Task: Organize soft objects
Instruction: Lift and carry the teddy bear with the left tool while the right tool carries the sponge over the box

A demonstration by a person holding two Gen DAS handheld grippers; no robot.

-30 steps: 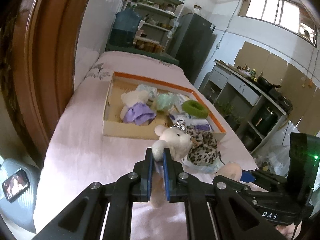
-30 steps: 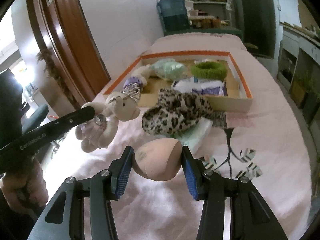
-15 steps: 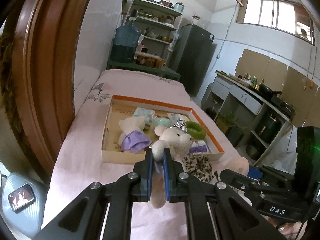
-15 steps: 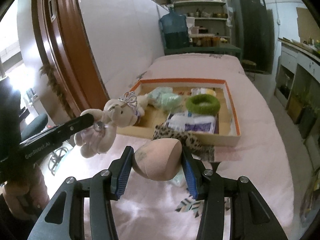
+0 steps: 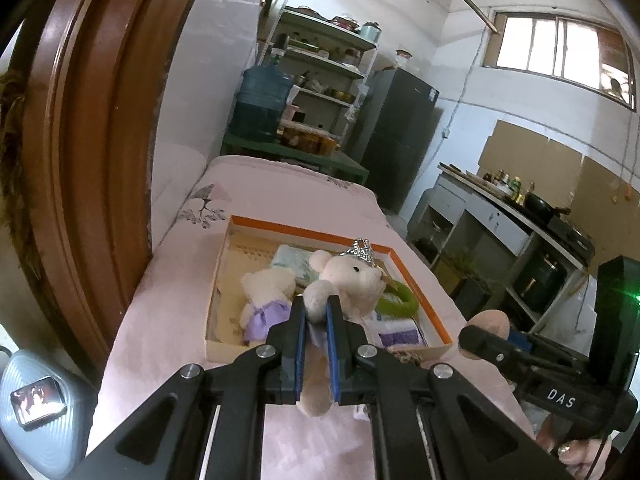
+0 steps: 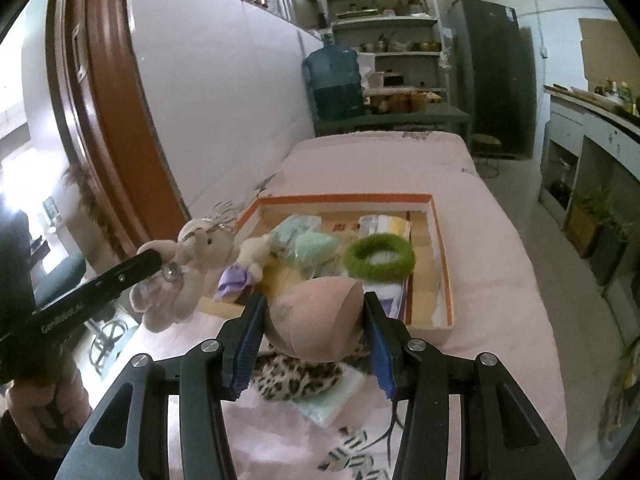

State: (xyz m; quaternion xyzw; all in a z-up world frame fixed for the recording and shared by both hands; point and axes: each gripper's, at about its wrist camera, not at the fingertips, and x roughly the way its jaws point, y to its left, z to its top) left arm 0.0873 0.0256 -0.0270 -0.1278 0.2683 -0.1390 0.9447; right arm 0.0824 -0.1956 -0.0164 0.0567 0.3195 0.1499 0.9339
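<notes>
- Lift is the change: a second ago both grippers were low over the pink bedcover (image 6: 500,264) with the toys just clear of it; both now ride higher, and the orange-rimmed box (image 6: 434,216) sits further below and ahead in each view.
- Left gripper (image 5: 316,344) is clamped almost fully closed on the crowned teddy bear (image 5: 352,276), pinching it by one arm; the bear dangles clear of the bedcover, its head in line with the box from the left wrist view.
- Right gripper (image 6: 312,340) stands about half open with its blue pads pressed against both sides of the peach foam pad (image 6: 316,316), a rounded soft cup carried above the near edge of the box.
- Box contents have not changed: a small bear in a purple dress (image 6: 244,268) at the near left, a mint-green soft bundle (image 6: 312,242) behind it, a fuzzy green ring (image 6: 378,258) to the right, and white packets beneath.
- Outside the box, on the bedcover below the right gripper, lie a leopard-print plush piece (image 6: 296,374) and a pale folded packet (image 6: 332,400).
- Judgement: with both items lifted and facing the box, the carry is under way; two drops into free space come next, then the leopard piece and the packet remain.
- Risk, as a guess: the bear hangs from a thin arm and may swing or slip.
</notes>
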